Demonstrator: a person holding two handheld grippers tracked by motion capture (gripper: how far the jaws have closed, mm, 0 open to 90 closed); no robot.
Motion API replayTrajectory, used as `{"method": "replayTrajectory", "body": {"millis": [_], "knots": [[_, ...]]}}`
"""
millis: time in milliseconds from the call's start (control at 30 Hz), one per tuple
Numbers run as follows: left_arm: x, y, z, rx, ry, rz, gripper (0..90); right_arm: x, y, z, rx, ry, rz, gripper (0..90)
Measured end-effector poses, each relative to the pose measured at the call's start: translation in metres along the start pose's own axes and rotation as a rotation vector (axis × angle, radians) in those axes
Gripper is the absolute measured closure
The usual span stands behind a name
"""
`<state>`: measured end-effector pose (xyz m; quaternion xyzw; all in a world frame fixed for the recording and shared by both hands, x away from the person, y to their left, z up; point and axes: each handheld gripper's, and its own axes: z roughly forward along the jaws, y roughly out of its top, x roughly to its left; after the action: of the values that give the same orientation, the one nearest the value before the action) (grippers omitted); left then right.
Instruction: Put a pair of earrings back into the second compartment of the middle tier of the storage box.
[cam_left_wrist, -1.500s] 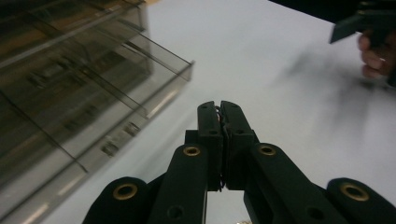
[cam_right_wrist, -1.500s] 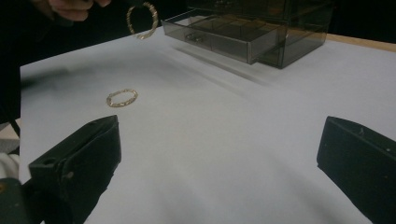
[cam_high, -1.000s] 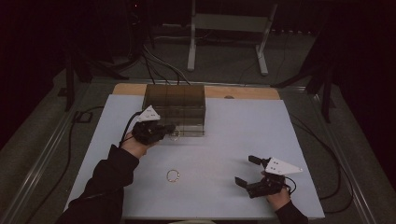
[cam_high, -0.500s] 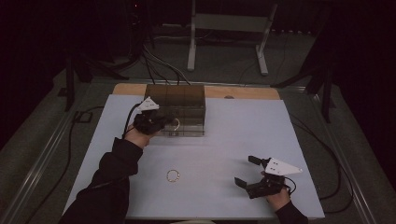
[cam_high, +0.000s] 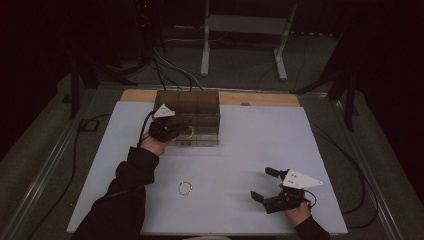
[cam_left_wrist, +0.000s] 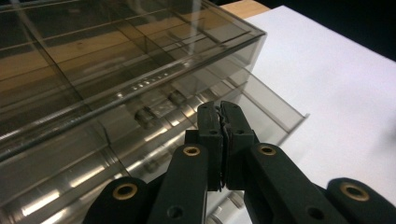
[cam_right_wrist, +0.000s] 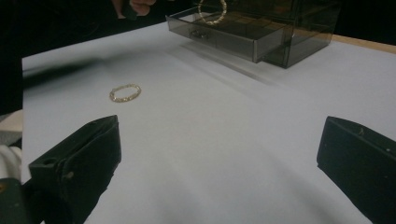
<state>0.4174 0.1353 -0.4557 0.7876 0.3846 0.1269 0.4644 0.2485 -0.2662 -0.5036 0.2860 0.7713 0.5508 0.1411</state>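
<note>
**Left hand-held gripper at the open drawer, right one idle**

Nearest the person, the right hand-held gripper (cam_high: 262, 184) rests low on the white table (cam_high: 240, 150) at its near right corner, jaws spread wide with nothing between them; in its own view the two black jaws stand far apart over bare tabletop. A little farther in and to the left, a gold ring (cam_high: 185, 188) lies flat on the table, well apart from both grippers; the right gripper view shows it too (cam_right_wrist: 125, 92).

Farther back, the left hand-held gripper (cam_high: 182, 131) is at the front of a smoky clear box (cam_high: 195, 102) whose drawer (cam_high: 200, 137) is pulled out. In the left gripper view its jaws (cam_left_wrist: 219, 116) are pressed together above the open drawer; whether something thin is pinched there cannot be told from that view. In the right gripper view a second gold ring (cam_right_wrist: 212, 11) hangs over the drawer (cam_right_wrist: 224, 32), just below the left hand (cam_right_wrist: 137, 5).
</note>
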Motion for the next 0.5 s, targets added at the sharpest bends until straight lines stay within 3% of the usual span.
{"method": "replayTrajectory", "body": {"millis": [267,433,500], "knots": [[0.007,-0.003,0.017,0.042,0.023,-0.049,89.5,0.000,0.000,0.000,0.000,0.001,0.004,0.0],[0.006,-0.006,0.023,0.081,0.032,-0.021,88.7,-0.001,0.000,0.000,0.003,0.003,0.005,0.0],[0.006,-0.007,0.022,0.074,0.039,-0.005,84.6,-0.001,0.000,-0.001,0.000,0.003,0.005,0.0]]}}
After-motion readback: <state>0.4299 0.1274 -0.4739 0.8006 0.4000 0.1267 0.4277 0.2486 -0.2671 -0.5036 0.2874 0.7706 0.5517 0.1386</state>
